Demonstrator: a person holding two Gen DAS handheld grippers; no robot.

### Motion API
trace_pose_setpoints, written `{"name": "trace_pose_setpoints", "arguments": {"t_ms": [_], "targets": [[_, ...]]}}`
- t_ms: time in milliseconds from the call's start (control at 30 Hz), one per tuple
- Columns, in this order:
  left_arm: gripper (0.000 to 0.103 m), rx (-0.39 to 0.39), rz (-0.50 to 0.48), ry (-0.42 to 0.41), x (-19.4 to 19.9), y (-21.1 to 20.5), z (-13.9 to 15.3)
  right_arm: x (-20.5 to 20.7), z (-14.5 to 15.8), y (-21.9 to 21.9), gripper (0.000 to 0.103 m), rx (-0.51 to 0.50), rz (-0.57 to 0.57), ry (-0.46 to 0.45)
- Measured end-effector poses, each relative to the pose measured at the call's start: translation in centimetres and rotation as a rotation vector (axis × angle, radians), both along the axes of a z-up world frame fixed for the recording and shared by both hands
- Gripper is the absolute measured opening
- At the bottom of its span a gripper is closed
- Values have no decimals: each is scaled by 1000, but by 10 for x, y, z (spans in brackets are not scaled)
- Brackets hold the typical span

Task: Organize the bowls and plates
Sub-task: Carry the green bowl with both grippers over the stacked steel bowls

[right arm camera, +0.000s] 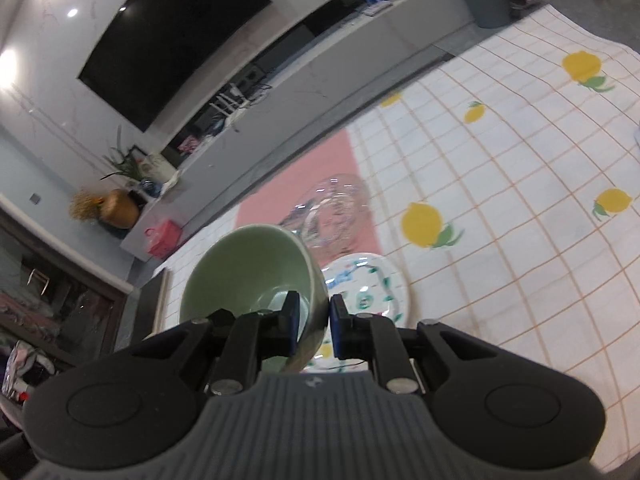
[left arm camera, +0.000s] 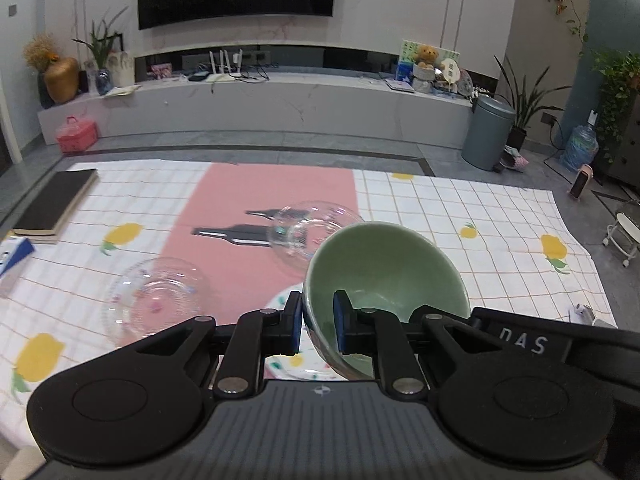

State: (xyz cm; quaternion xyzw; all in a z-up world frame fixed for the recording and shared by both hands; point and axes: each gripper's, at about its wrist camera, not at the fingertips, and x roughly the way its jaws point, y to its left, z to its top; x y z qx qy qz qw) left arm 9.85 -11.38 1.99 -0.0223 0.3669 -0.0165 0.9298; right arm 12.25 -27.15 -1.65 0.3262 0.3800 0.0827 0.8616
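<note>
Two grippers each pinch a pale green ceramic bowl by its rim: left gripper point(left arm camera: 319, 322) on one bowl point(left arm camera: 386, 280), right gripper point(right arm camera: 314, 326) on another point(right arm camera: 250, 272), both tilted above a lemon-print checked cloth point(left arm camera: 480, 216). Nearby lie clear glass bowls point(left arm camera: 154, 300) and a patterned plate point(right arm camera: 366, 288).

bowl point(left arm camera: 384, 264): pale green | tablecloth point(left arm camera: 480, 216): white grid, yellow lemons

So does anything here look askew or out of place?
The green bowl is tilted steeply, held off the cloth by its rim, left gripper and right gripper each pinching the wall. Nothing looks spilled or broken.
</note>
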Motion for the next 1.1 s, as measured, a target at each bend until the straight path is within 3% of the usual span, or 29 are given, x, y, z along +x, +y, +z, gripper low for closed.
{"name": "trace_pose_setpoints", "arguments": {"t_ms": [233, 533, 833, 1100], "targets": [[18, -26, 51, -12, -17, 32, 22, -17, 31, 30, 16, -33, 74, -71], [18, -5, 99, 30, -44, 75, 23, -37, 40, 78, 17, -67, 173, -51], [18, -21, 88, 162, -40, 111, -6, -37, 14, 114, 18, -133, 241, 45], [18, -11, 79, 213, -31, 120, -34, -25, -16, 126, 18, -152, 254, 127]]}}
